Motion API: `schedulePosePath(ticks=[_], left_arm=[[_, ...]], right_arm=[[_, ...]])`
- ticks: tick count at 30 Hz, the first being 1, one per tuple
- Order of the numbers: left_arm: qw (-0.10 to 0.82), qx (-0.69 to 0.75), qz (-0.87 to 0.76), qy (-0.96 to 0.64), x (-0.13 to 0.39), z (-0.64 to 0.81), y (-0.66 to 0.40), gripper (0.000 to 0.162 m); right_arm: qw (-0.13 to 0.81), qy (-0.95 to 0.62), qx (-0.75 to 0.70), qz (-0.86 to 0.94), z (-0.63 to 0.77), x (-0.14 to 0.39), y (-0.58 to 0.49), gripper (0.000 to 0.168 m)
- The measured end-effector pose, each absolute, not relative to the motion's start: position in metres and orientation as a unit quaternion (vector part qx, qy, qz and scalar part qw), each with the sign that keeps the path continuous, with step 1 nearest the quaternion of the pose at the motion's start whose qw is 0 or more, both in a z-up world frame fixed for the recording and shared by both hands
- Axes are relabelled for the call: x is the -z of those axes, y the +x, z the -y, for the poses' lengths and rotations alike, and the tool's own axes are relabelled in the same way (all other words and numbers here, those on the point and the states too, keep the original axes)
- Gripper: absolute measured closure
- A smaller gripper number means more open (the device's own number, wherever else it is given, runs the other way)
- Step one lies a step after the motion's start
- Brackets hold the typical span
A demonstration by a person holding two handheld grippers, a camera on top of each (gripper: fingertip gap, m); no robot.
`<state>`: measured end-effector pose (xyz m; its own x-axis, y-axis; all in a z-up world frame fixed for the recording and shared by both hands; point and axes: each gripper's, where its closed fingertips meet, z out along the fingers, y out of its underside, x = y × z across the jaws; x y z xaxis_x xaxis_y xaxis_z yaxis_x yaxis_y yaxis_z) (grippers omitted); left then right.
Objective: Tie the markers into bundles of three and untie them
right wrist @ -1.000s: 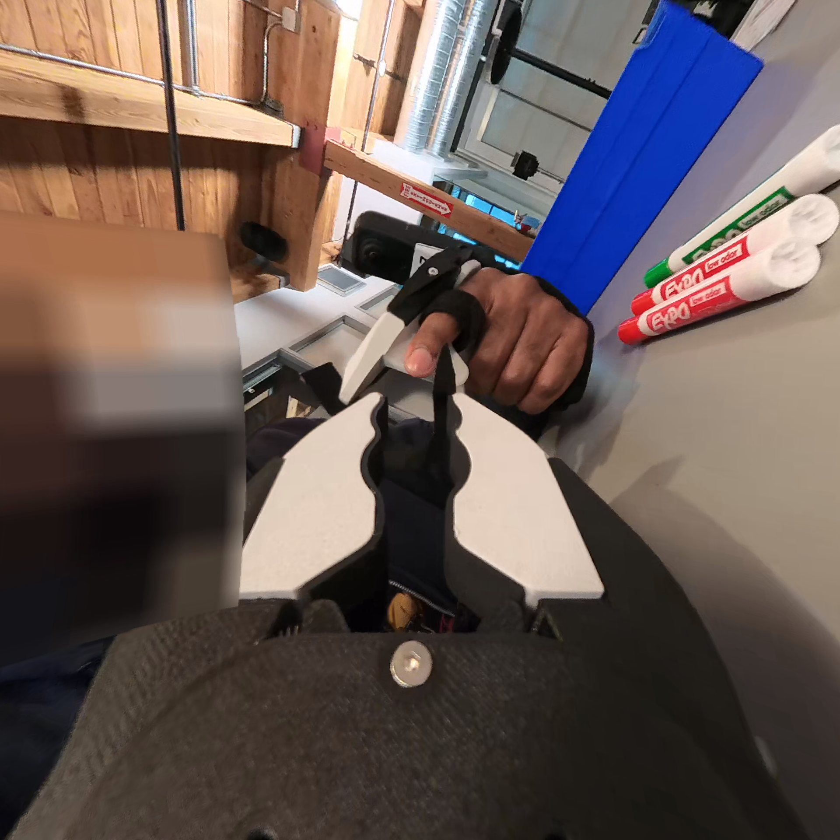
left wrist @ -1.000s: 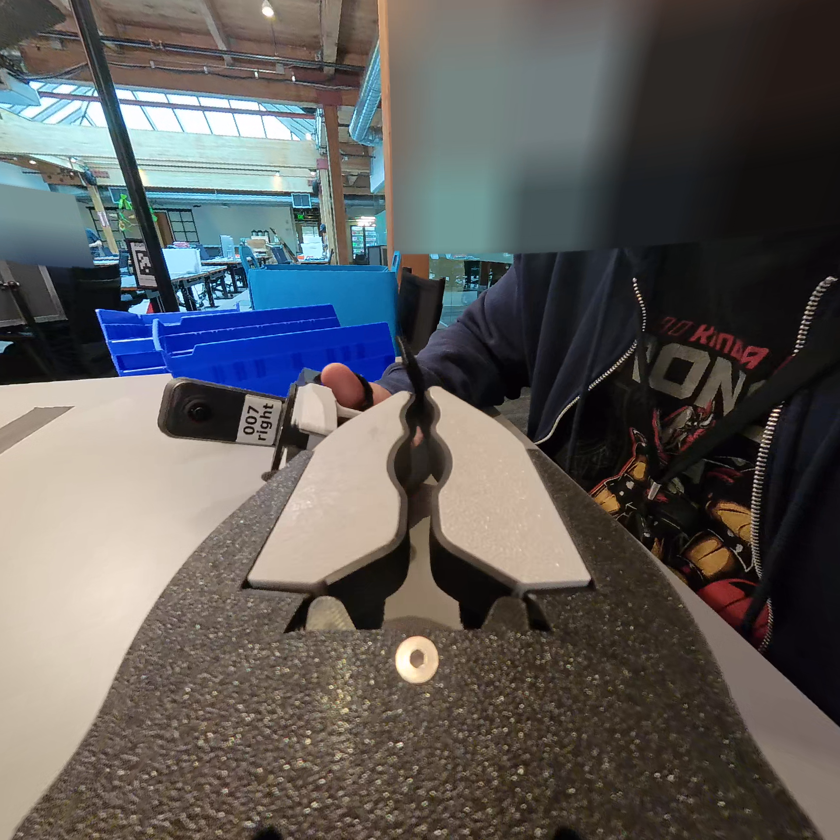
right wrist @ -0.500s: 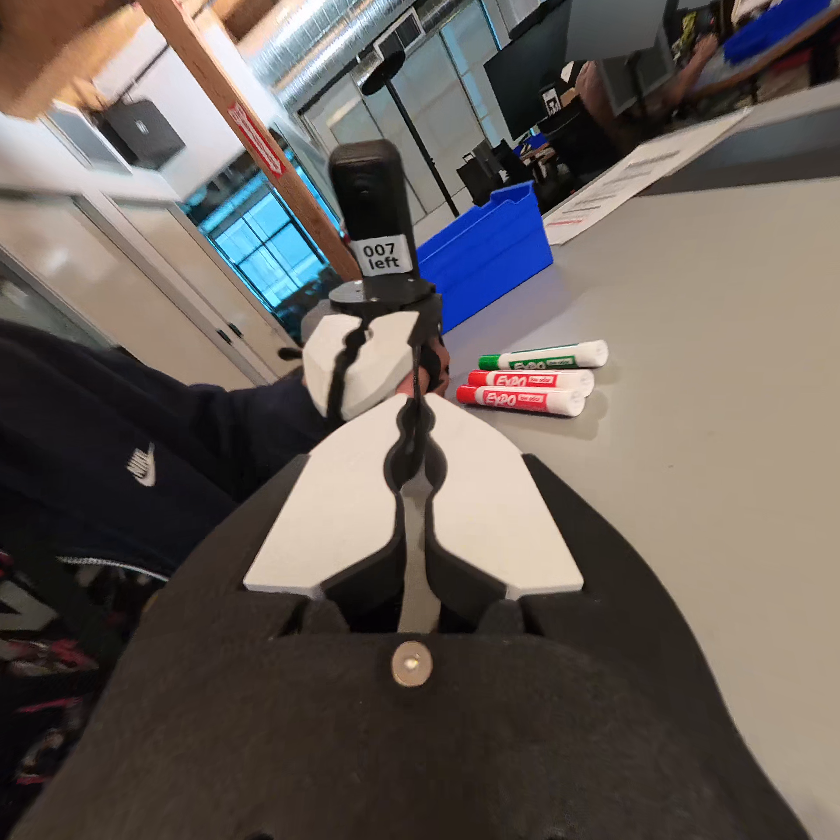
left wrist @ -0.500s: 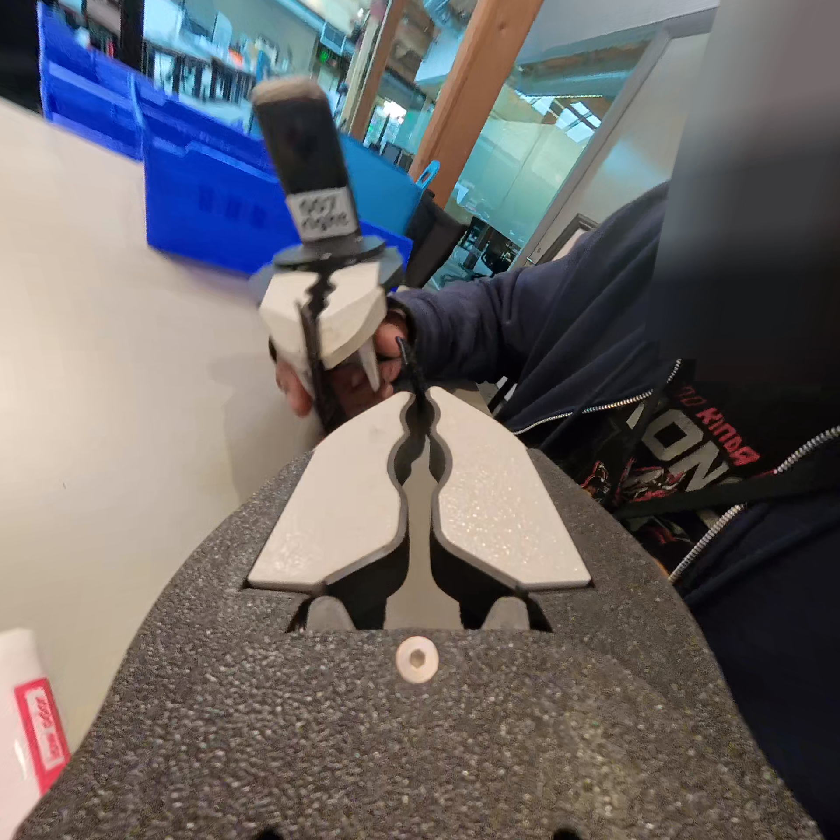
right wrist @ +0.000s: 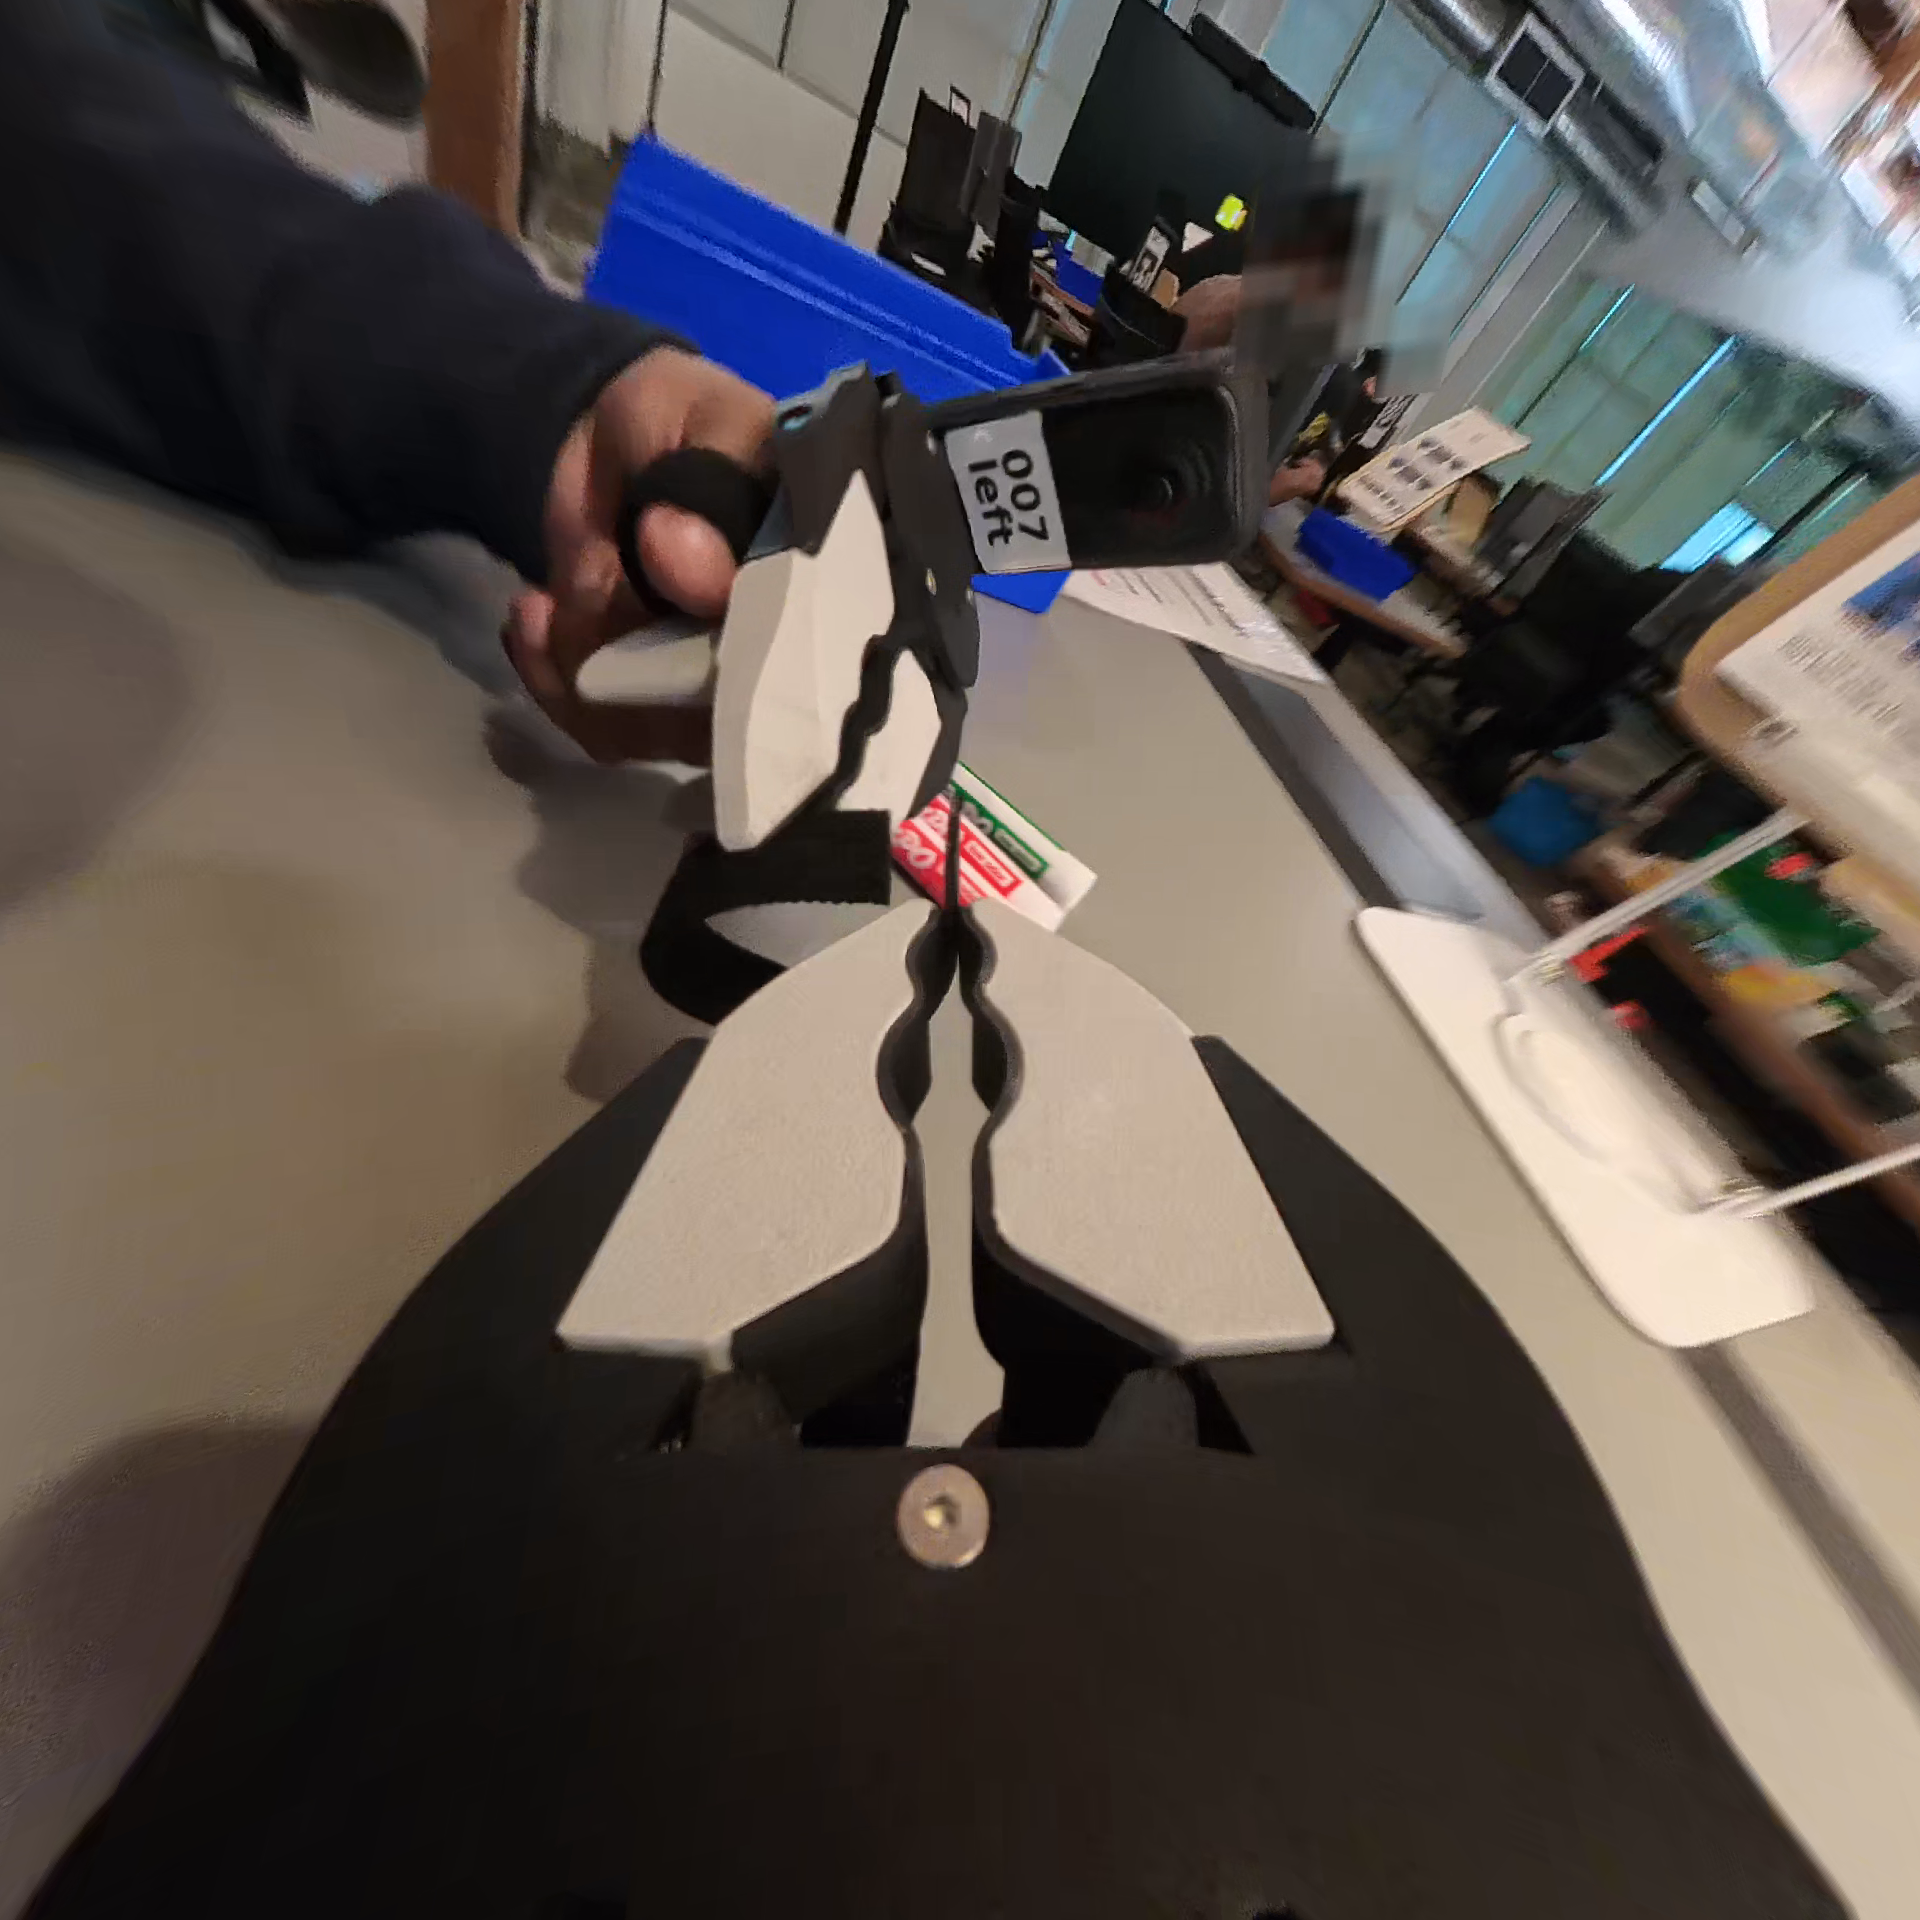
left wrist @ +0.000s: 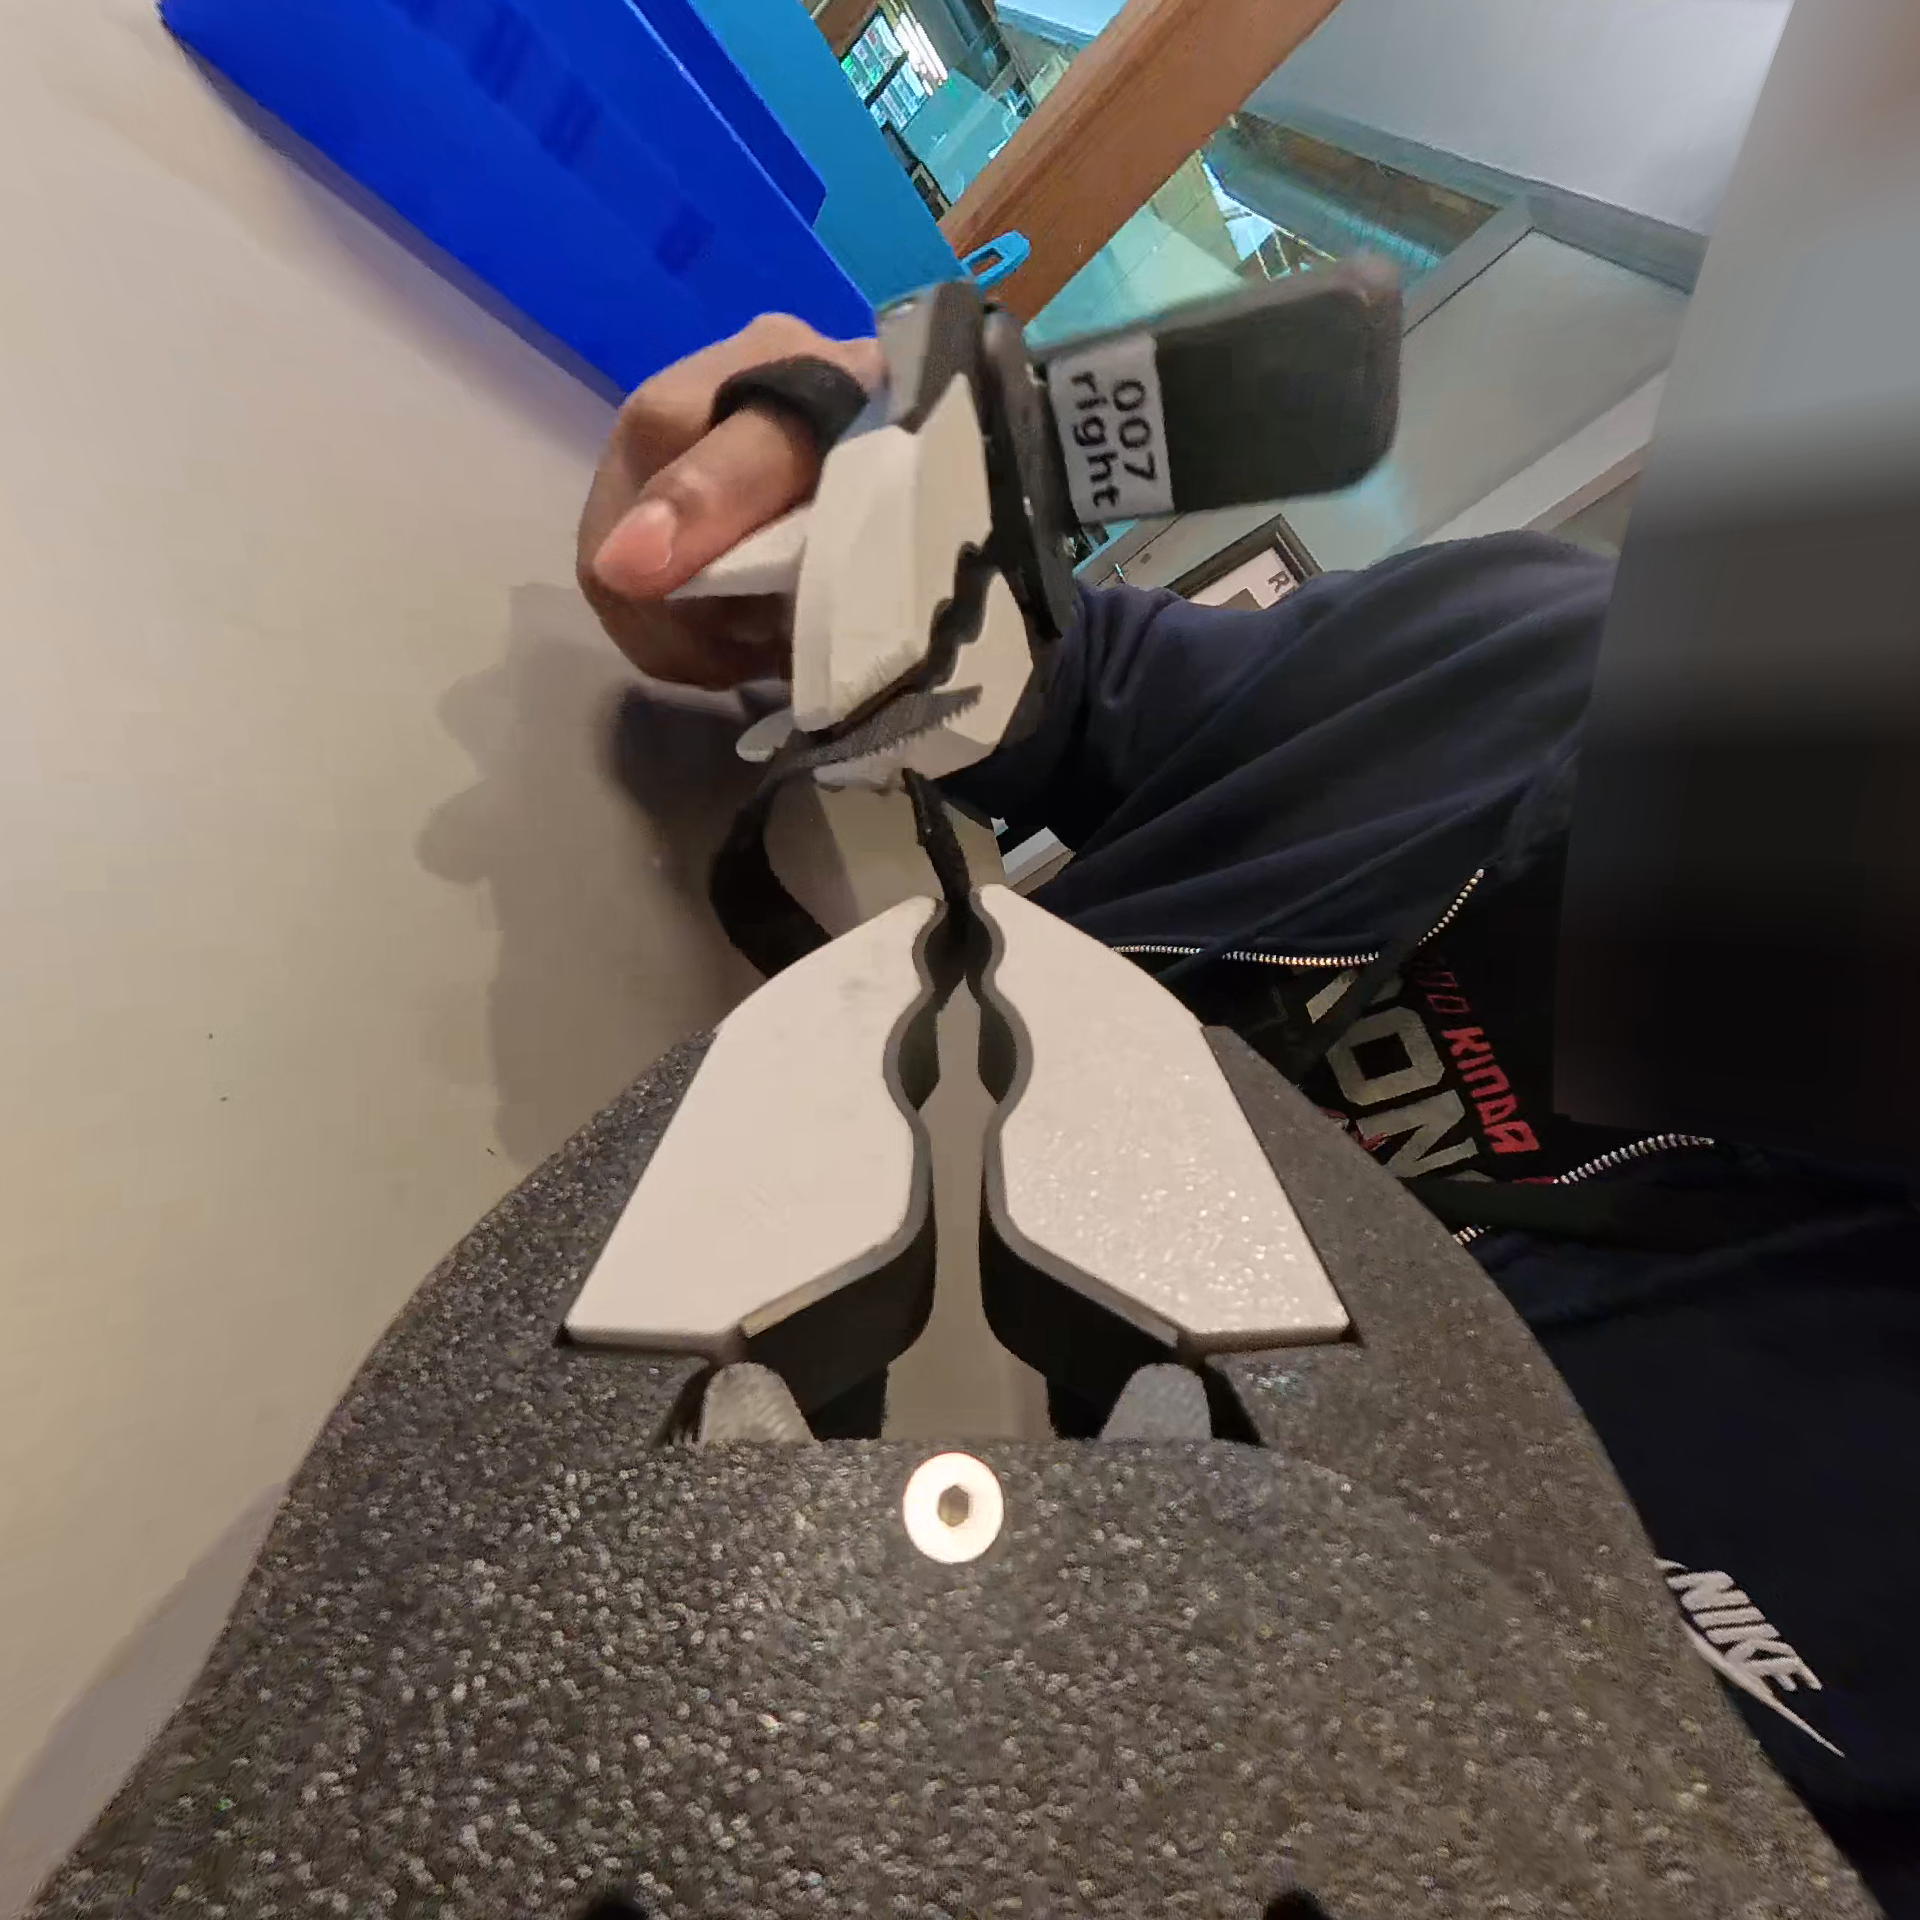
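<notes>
Both grippers pinch one black strap over the grey table: left gripper and right gripper clamped tight. Markers lie just beyond, partly hidden.

Person wearing dark navy zip hoodie over graphic tee; pale grey wavy-edged fingers sitting ahead of speckled black gripper body, silver screw.

You have the black strap looped and pinched at both ends; behind it, toward 12 o'clock, red and green markers lie together on the tabletop, mostly hidden.
</notes>
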<state>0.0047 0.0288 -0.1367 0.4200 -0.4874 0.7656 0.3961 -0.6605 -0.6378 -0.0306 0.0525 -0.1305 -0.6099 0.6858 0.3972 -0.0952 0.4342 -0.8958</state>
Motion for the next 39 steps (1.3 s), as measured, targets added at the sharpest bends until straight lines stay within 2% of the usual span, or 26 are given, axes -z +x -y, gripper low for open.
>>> schedulePosePath(ticks=[6,18,28,39], left_arm=[[0.396,0.544,-0.027,-0.739,0.141,-0.029,0.008,0.160],[0.373,0.564,-0.037,-0.736,0.145,-0.025,0.014,0.160],[0.365,0.555,-0.046,-0.747,0.150,-0.023,0.016,0.160],[0.358,0.544,-0.063,-0.756,0.151,-0.019,0.018,0.160]], right_arm=[[0.519,-0.088,-0.369,0.766,-0.051,0.131,-0.028,0.167],[0.632,0.063,-0.233,0.737,-0.043,0.125,-0.019,0.167],[0.663,0.152,-0.133,0.720,-0.038,0.129,-0.016,0.168],[0.665,0.190,-0.105,0.715,-0.028,0.131,-0.013,0.168]])
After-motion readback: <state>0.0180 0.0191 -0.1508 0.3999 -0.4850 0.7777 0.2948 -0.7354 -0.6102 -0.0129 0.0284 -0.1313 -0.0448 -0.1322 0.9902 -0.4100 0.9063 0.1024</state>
